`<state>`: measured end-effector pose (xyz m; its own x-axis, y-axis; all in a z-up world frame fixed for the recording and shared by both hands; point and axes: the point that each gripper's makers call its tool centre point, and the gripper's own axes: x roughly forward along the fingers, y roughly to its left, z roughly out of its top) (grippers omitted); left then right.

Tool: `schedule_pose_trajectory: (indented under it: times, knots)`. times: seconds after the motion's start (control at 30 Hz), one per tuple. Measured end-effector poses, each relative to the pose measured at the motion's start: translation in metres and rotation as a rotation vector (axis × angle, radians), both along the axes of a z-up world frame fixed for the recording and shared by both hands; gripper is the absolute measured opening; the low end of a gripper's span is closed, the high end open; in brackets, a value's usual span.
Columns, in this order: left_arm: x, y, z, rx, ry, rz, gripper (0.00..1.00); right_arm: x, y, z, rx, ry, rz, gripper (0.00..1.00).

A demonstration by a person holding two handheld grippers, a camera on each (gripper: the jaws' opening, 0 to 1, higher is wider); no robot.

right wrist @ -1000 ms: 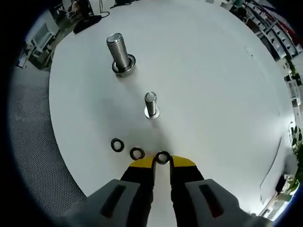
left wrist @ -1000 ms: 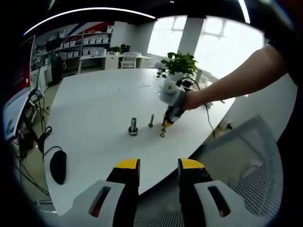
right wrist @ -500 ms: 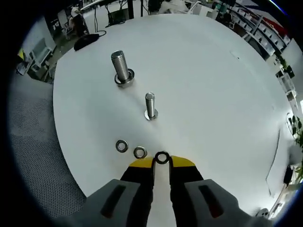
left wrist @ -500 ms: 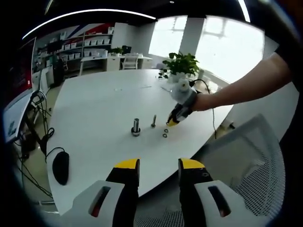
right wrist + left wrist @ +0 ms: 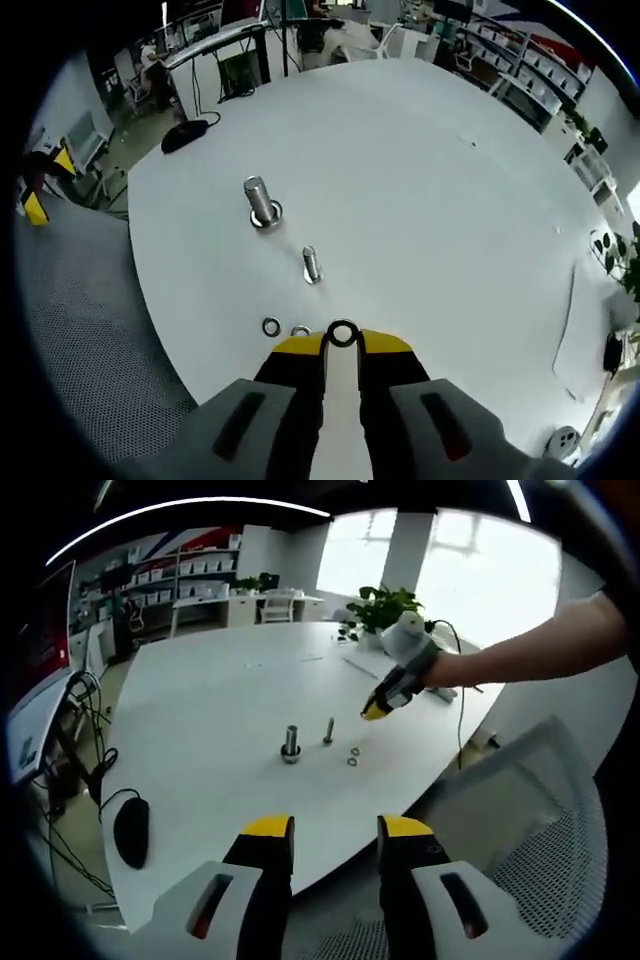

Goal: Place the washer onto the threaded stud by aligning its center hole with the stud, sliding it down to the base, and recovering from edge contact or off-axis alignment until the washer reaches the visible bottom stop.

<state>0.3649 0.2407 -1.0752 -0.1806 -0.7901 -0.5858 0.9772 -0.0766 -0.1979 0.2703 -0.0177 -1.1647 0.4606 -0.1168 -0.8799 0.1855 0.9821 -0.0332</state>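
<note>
Steel washer is pinched at its edge between the yellow-tipped fingers of the right gripper, held in the air above the white bench. In the right gripper view, two more washers lie flat on the bench just beyond the fingers, with the slim threaded stud standing upright past them and a thicker bolt upright farther on, apart from it. In the left gripper view, the right gripper is seen lifted above the bench, to the right of the stud and the bolt. The left gripper is held off the bench edge, its fingers parted with nothing between them. A black mouse rests near the bench edge.
</note>
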Motion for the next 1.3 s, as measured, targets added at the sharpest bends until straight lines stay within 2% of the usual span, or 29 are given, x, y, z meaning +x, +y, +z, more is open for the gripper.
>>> schedule_pose_trajectory:
  times: [0.03,0.3,0.37,0.47,0.6,0.63,0.73,0.93,1.0,1.1,1.17,1.3]
  knots:
    - [-0.001,0.000,0.001,-0.004,0.001,-0.002,0.31,0.002,0.004,0.006,-0.004,0.001,-0.004,0.13]
    - [-0.004,0.001,-0.001,-0.008,0.014,-0.019,0.31,0.014,0.017,0.017,-0.035,0.075,0.011,0.13]
    - [0.006,0.005,-0.011,0.038,-0.015,0.027,0.31,0.014,0.019,0.021,-0.049,0.101,0.027,0.13]
    - [0.000,0.002,-0.005,0.009,0.014,0.002,0.32,0.022,0.018,0.024,-0.064,0.126,0.037,0.13]
    - [-0.005,0.001,0.005,-0.016,0.016,-0.011,0.32,0.032,0.011,0.023,-0.061,0.131,0.010,0.13]
    - [-0.005,0.001,0.006,-0.017,0.018,-0.010,0.32,0.035,0.002,0.021,-0.061,0.130,0.006,0.13]
    - [-0.008,0.001,0.007,-0.019,0.028,-0.018,0.32,0.038,0.007,0.022,-0.062,0.130,0.007,0.13]
    - [-0.009,0.001,0.005,-0.007,0.029,-0.026,0.32,0.038,0.006,0.013,-0.047,0.143,0.044,0.13]
    - [-0.008,0.002,0.003,0.000,0.027,-0.025,0.32,0.037,0.009,0.018,-0.046,0.141,0.047,0.13]
    - [-0.006,0.002,-0.002,-0.001,0.025,-0.025,0.32,0.037,0.009,0.017,-0.052,0.143,0.070,0.13]
    - [-0.008,0.002,0.005,-0.008,0.030,-0.022,0.31,0.036,0.008,0.014,-0.049,0.143,0.074,0.13]
    - [-0.008,0.002,-0.003,0.007,0.036,-0.032,0.31,0.037,0.009,0.004,-0.028,0.135,0.066,0.14]
